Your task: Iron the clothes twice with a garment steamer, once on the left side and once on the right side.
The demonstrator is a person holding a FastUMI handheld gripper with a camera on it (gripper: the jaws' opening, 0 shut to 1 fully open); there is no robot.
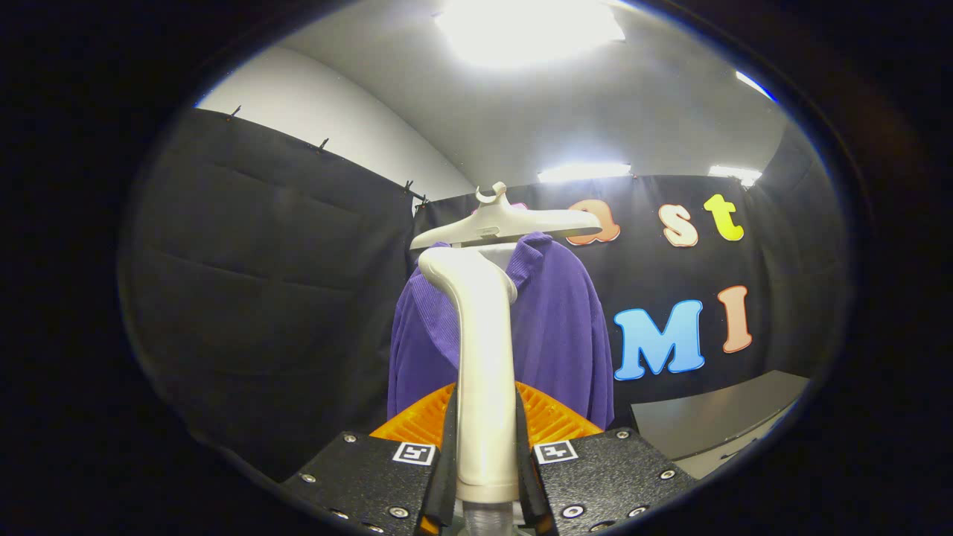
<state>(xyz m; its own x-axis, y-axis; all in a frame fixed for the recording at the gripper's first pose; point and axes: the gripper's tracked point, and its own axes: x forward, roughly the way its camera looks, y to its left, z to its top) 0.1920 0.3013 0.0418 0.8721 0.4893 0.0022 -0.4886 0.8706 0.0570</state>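
the fingers (485,454) clamp the steamer handle (484,372), which stands upright between them, its head bent toward the purple garment (558,327) hanging on the hanger (506,223) just beyond.

The steamer handle (484,357) stands in front of the purple sweater (558,327), hiding its middle and part of the white hanger (506,223). The steamer's head faces away, its face unseen. The gripper (485,461) fingers cover the handle's sides; the sweater's hem is hidden behind them.

Gripper-mounted fisheye, looking forward along the jaws, close to the hanging garment (555,327).
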